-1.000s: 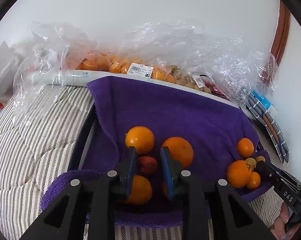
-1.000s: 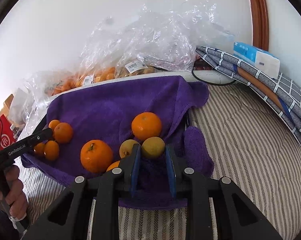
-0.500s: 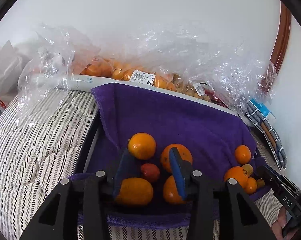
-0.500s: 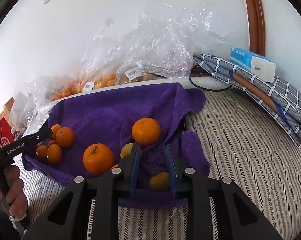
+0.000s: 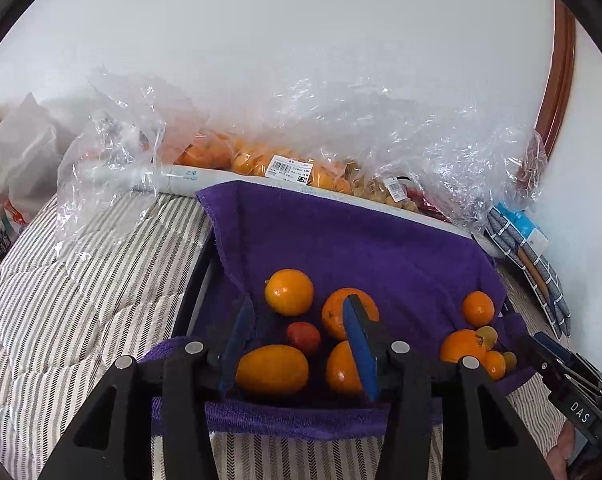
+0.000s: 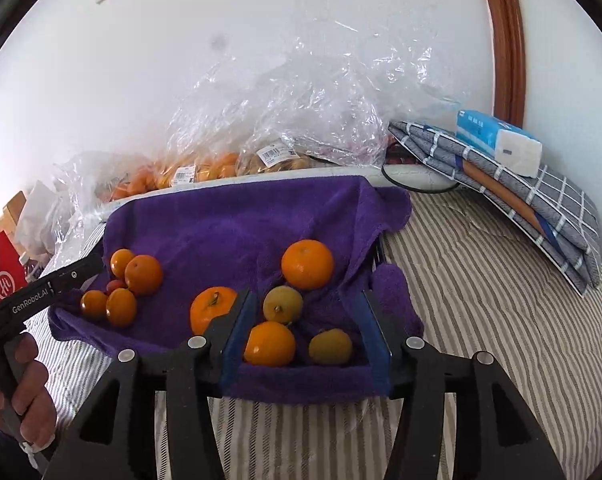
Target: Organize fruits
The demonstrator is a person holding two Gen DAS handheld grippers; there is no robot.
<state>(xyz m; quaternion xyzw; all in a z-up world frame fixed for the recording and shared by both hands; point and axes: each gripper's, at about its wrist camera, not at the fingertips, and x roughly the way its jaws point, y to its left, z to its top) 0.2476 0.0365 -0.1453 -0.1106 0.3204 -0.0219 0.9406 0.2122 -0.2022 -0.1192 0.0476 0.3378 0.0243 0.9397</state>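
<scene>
Now both the left gripper (image 5: pixel 297 346) and right gripper (image 6: pixel 307 334), jaws just parted and empty, should lift straight clear so the fruits (image 6: pixel 269 344) stay settled on the towel (image 6: pixel 229 232).

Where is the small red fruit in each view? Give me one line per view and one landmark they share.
Left wrist view: the small red fruit sits low centre, just behind the oblong orange fruit.
Right wrist view: the small red fruit is far left, mostly hidden among the cluster of small oranges.
Shared landmark: the purple towel under all the loose fruit.
</scene>
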